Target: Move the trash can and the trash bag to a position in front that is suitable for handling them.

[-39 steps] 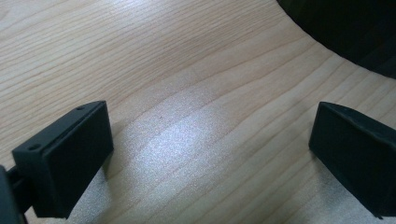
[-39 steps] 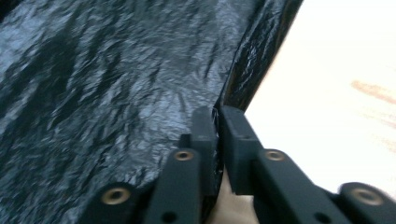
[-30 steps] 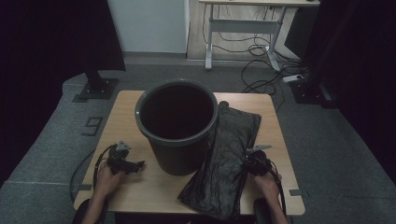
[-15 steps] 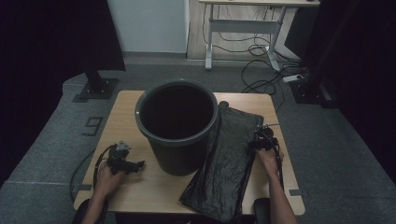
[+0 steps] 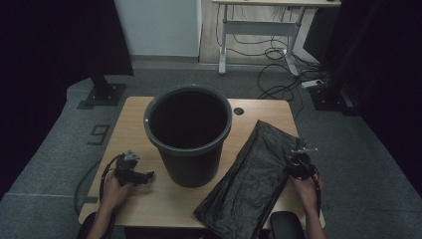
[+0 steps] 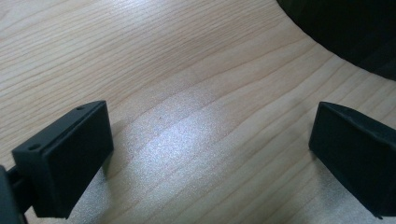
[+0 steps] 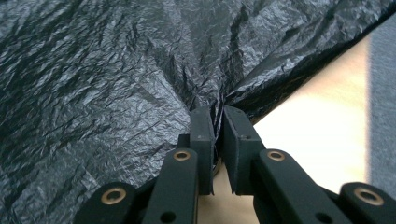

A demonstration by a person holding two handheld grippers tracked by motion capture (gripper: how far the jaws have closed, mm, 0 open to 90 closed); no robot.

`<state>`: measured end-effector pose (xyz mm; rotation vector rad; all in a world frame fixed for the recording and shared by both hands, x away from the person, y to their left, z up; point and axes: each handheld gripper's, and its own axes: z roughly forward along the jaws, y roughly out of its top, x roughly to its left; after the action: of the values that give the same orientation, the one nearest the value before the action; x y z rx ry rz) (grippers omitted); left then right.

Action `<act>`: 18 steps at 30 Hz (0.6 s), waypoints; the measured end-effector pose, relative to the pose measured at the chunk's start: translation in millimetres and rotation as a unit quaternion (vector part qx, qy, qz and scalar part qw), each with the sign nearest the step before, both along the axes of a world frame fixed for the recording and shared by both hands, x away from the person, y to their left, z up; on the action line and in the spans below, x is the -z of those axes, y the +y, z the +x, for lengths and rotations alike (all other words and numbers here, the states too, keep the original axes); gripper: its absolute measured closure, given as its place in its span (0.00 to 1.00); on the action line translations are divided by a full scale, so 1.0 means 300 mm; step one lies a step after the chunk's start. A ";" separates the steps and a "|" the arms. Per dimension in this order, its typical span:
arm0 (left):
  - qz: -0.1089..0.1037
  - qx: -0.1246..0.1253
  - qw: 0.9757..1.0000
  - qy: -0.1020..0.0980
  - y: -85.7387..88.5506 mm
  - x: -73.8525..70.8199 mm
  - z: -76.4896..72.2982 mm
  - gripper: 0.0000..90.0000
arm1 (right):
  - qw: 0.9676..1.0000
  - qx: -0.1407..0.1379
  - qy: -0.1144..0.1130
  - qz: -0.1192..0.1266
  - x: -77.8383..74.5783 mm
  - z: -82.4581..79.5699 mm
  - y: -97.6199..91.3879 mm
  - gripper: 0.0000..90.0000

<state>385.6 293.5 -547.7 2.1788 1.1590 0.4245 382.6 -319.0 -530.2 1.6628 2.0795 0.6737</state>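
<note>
A crinkled black plastic bag lies flat on the right half of the wooden table, beside a big black bucket that stands upright at the middle. My right gripper is at the bag's right edge; its jaws have just been closing and now pinch a fold of the bag between them, right gripper shut on it. My left gripper rests on the table left of the bucket, open, with bare wood between the jaws and the bucket's base just beyond.
A small round cable hole sits at the table's far edge. Grey carpet surrounds the table, with a stand base at the far left and a desk frame with cables behind. The table's right edge is close to my right gripper.
My right gripper has moved right and toward the near edge, dragging the bag's edge with it; the bag now lies apart from the bucket. The left gripper has stayed put.
</note>
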 end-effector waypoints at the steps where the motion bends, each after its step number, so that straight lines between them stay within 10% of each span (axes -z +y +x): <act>1: 0.000 0.000 1.000 0.000 0.000 0.000 0.000 0.00 | 1.000 0.004 -0.002 0.003 0.002 -0.024 -0.019 0.90; 12: 0.000 0.000 1.000 0.000 0.000 0.000 0.000 0.00 | 1.000 0.021 -0.014 0.002 -0.001 -0.175 -0.111 0.86; 16: 0.000 0.004 1.000 0.000 0.003 0.000 -0.001 0.00 | 0.998 0.014 -0.050 0.020 -0.032 -0.158 -0.089 0.42; 18: 0.001 0.007 1.000 0.005 0.004 -0.003 0.000 0.00 | 0.998 0.012 -0.056 0.023 -0.036 -0.155 -0.083 0.36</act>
<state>385.5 294.6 -546.7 2.1920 1.1490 0.4107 336.2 -343.9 -519.5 1.6326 1.9762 0.7953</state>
